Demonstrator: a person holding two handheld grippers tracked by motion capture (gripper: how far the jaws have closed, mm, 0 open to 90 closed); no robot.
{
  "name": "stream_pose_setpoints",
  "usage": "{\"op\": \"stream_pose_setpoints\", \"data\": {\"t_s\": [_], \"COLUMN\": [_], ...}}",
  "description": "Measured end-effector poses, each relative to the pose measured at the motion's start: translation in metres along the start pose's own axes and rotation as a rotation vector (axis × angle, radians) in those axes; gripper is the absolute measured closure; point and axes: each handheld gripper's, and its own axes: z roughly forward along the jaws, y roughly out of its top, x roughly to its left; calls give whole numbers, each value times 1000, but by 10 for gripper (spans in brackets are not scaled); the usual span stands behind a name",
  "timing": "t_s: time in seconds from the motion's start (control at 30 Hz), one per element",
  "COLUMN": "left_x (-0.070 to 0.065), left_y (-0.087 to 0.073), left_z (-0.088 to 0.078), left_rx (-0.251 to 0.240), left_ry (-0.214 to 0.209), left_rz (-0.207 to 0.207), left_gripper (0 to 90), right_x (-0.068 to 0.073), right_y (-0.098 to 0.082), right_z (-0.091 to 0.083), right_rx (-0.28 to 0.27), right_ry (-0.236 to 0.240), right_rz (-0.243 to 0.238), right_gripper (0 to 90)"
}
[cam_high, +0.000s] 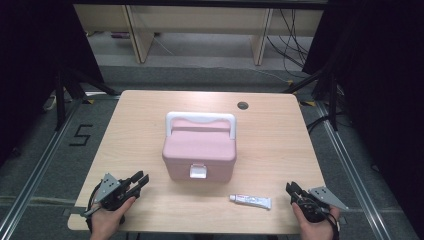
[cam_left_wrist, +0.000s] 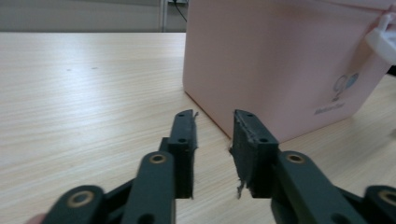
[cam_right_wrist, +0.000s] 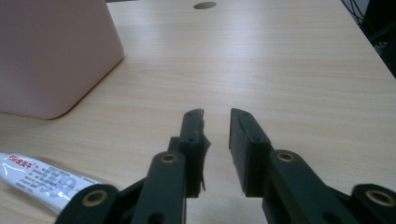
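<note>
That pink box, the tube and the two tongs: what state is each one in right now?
Box: shut, white latch down, handle folded back, upright mid-table.
Tube: lying flat in front of the box, apart from it.
Left tongs: jaws apart, nothing between them.
Right tongs: jaws apart, nothing between them, beside the tube.

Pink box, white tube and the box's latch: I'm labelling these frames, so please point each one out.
Pink box (cam_high: 199, 148): high view, on its closed lid.
White tube (cam_high: 251, 200): high view, on the middle of its body.
Latch (cam_high: 198, 171): high view, on the white clasp at the box's front.
</note>
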Motion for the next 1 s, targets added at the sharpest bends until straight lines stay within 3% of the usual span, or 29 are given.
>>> {"op": "stream_pose_setpoints", "data": {"t_s": [0.03,0.1,0.13,0.17,0.2,0.23,0.3,0.33,0.4,0.47,0.53,0.57,0.6,0.63,0.67,0.7,0.8,0.87,0.93,1.0], "left_x": [0,1,0,0,0,2,1,0,2,4,4,5,5,7,8,8,8,7,5,3], "left_y": [2,5,7,11,13,20,22,24,29,35,36,38,39,39,41,41,43,43,45,47], "left_z": [1,3,2,4,6,13,15,17,26,36,38,41,42,45,49,49,56,61,66,71], "left_rx": [9,-1,16,12,10,-3,0,10,21,38,50,45,61,53,74,74,90,102,112,126], "left_ry": [14,1,17,5,5,-15,-17,-7,-11,-17,-4,-16,-5,-16,-2,-2,-14,-20,-28,-35], "left_rz": [18,28,7,16,10,33,31,10,10,50,45,67,70,70,62,62,62,37,24,31], "left_gripper": [762,841,841,867,887,897,897,898,898,898,898,898,897,897,898,898,898,898,899,899], "right_x": [4,4,4,9,11,18,20,26,29,41,44,50,49,49,56,57,65,72,79,85], "right_y": [3,9,9,13,16,24,26,34,37,50,56,58,61,61,65,68,70,75,77,77], "right_z": [-1,4,4,2,4,7,10,15,19,29,33,36,40,40,46,50,57,68,76,82], "right_rx": [21,19,19,49,54,63,52,57,62,83,108,121,124,124,140,147,155,181,190,205], "right_ry": [9,40,40,44,50,84,86,104,126,144,134,140,140,140,157,162,164,190,204,206], "right_rz": [29,-38,-38,-18,-33,-19,-36,-52,-60,-66,-87,-38,-87,-87,-54,-85,-58,-84,-74,-89], "right_gripper": [835,900,900,900,900,900,900,900,900,900,900,900,900,900,900,900,900,900,900,900]}}
